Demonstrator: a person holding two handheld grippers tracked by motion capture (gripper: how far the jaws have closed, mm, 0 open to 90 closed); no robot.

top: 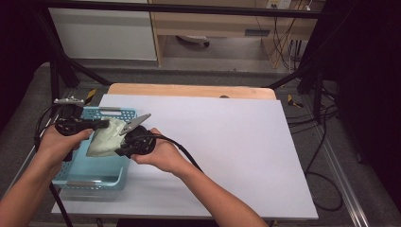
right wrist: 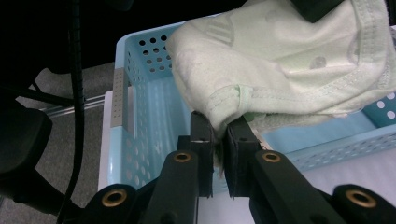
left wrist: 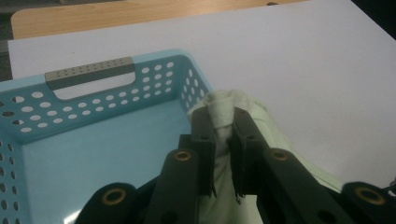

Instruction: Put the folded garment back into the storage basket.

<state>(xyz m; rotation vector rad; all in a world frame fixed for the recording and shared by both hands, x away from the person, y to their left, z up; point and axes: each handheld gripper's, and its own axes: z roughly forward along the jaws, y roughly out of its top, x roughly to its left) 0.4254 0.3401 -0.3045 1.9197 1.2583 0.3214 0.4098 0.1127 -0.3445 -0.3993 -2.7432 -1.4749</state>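
The left hand-held gripper (left wrist: pixel 223 128) pinches a bunched fold of the pale green cloth (left wrist: pixel 243 112) between its jaws. The right hand-held gripper (right wrist: pixel 219 133) pinches a stitched hem of the same cloth (right wrist: pixel 280 60). The cloth hangs between both hand-held grippers, above the light blue perforated basket (top: pixel 90 177). Beneath the basket lies a white sheet (top: pixel 227 142) covering the desk (top: pixel 189 90).
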